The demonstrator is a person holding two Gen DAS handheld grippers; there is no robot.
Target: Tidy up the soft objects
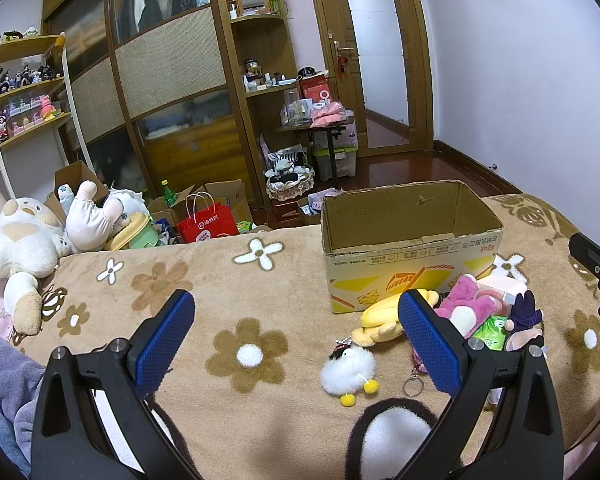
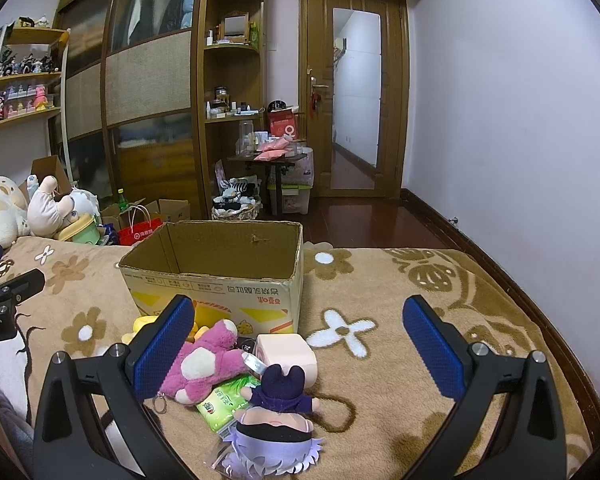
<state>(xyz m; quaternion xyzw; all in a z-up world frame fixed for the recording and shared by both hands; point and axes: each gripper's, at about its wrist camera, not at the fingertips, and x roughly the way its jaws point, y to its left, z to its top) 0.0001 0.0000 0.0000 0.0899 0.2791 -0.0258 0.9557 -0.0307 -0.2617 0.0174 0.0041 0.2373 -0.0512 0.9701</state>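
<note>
Soft toys are seen piled in front of an open cardboard box on a flower-patterned brown blanket.

From the left wrist, the left gripper [image 1: 296, 322] is held wide open and empty above the brown flowered blanket [image 1: 204, 280]; a fluffy white chick keychain with yellow feet [image 1: 348, 370] lies between its fingers, and a yellow plush [image 1: 380, 314], a pink plush bear [image 1: 466, 306] and a green tissue packet [image 1: 490, 332] are heaped against the open printed cardboard box [image 1: 408, 248]. From the right wrist, the right gripper [image 2: 298, 324] is likewise spread wide and empty, with a purple-haired doll in a dark hat [image 2: 276, 424] and a pale pink tissue roll [image 2: 288, 354] lying between its fingers, near the box.
</note>
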